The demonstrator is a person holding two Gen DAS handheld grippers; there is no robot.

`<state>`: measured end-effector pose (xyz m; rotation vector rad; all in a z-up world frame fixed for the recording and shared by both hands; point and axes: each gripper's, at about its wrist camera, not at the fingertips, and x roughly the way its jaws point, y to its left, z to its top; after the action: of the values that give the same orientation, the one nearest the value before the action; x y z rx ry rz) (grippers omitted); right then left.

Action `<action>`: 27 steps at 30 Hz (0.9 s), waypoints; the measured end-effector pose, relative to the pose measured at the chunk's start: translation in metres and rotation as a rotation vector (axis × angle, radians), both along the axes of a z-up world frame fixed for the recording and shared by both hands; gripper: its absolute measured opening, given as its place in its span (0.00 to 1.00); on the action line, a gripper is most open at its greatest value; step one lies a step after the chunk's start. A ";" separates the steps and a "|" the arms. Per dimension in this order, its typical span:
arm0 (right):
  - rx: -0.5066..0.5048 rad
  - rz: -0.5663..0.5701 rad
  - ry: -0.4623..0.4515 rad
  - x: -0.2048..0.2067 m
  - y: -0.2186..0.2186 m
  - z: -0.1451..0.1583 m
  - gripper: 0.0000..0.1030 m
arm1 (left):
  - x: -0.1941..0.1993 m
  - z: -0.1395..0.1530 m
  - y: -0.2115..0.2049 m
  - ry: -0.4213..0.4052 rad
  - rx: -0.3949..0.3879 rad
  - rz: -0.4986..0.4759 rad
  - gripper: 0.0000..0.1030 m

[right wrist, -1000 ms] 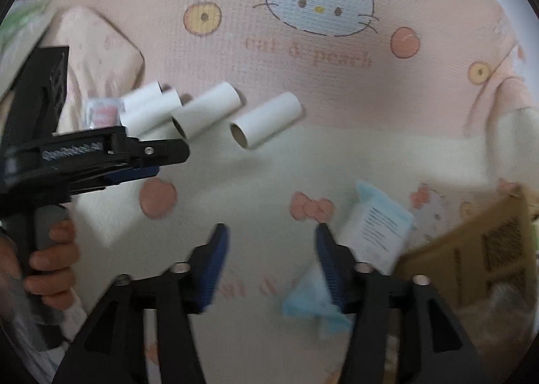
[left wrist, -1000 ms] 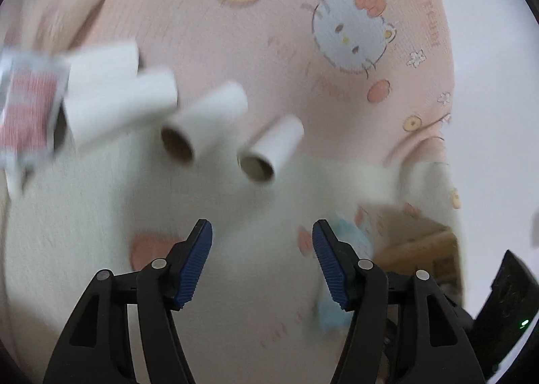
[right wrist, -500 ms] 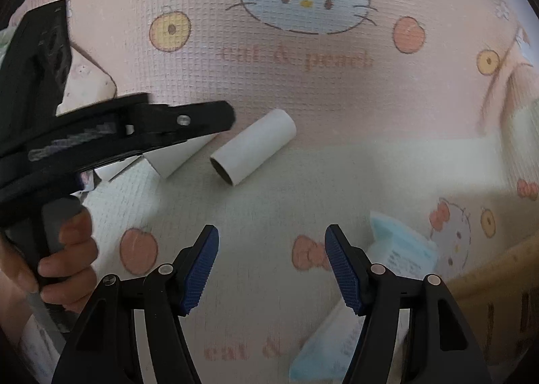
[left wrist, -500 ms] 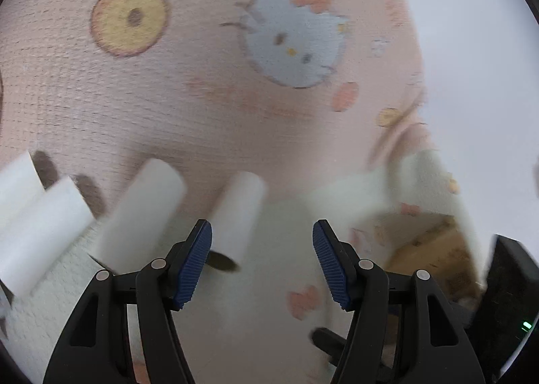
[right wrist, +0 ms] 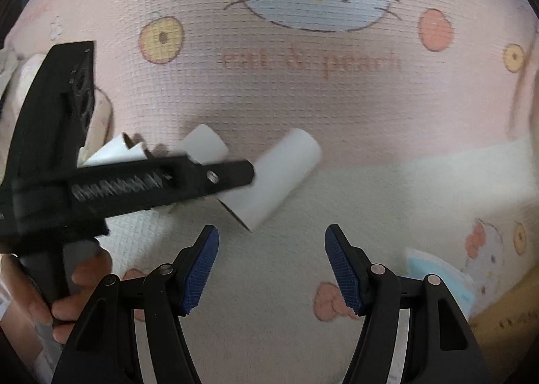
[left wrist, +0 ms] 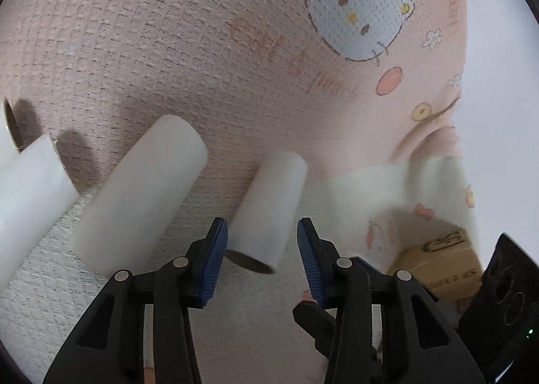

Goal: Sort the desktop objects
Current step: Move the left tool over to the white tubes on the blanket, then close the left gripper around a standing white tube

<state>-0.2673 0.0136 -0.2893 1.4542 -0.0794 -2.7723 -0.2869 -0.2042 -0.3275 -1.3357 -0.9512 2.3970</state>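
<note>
Several white cardboard tubes lie in a row on a pink and cream Hello Kitty cloth (left wrist: 168, 47). My left gripper (left wrist: 262, 261) is open, its blue pads on either side of the near end of the rightmost tube (left wrist: 269, 212); the pads stand a little apart from it. The neighbouring tube (left wrist: 141, 192) lies to the left. In the right wrist view the same rightmost tube (right wrist: 279, 178) lies ahead, with the left gripper's black body (right wrist: 134, 185) reaching it from the left. My right gripper (right wrist: 271, 267) is open and empty above the cream cloth.
A light blue packet (right wrist: 441, 279) lies at the right, beside a brown cardboard box (right wrist: 502, 326), which also shows in the left wrist view (left wrist: 441, 259). A hand (right wrist: 77, 286) holds the left gripper's handle. The cloth's right edge meets a white surface (left wrist: 498, 80).
My left gripper has moved forward and down to the rightmost tube, and its jaws have narrowed around the tube's near end. My right gripper has moved closer to the tubes.
</note>
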 end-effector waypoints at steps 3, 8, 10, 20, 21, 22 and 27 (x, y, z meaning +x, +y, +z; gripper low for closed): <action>0.033 0.033 -0.007 -0.005 -0.004 -0.008 0.62 | -0.003 -0.013 0.002 -0.070 0.132 -0.031 0.41; 0.027 0.046 -0.010 -0.009 0.002 -0.015 0.62 | -0.004 -0.018 0.011 -0.098 0.195 -0.078 0.41; 0.005 0.031 -0.007 -0.011 0.007 -0.015 0.62 | -0.003 -0.018 0.013 -0.099 0.191 -0.081 0.41; 0.000 -0.023 -0.112 -0.033 0.018 -0.038 0.61 | -0.006 -0.019 0.010 -0.116 0.153 -0.027 0.41; -0.009 -0.036 -0.133 -0.035 0.019 -0.040 0.60 | -0.004 -0.019 0.009 -0.114 0.155 -0.023 0.41; -0.020 -0.041 -0.153 -0.036 0.020 -0.043 0.51 | -0.003 -0.018 0.008 -0.113 0.159 -0.018 0.42; -0.063 -0.029 -0.188 -0.032 0.019 -0.048 0.45 | 0.007 -0.021 0.000 -0.109 0.288 0.043 0.64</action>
<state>-0.2990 0.0322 -0.3370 1.7059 -0.1887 -2.6211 -0.2798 -0.2045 -0.3486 -1.3568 -1.3089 2.1317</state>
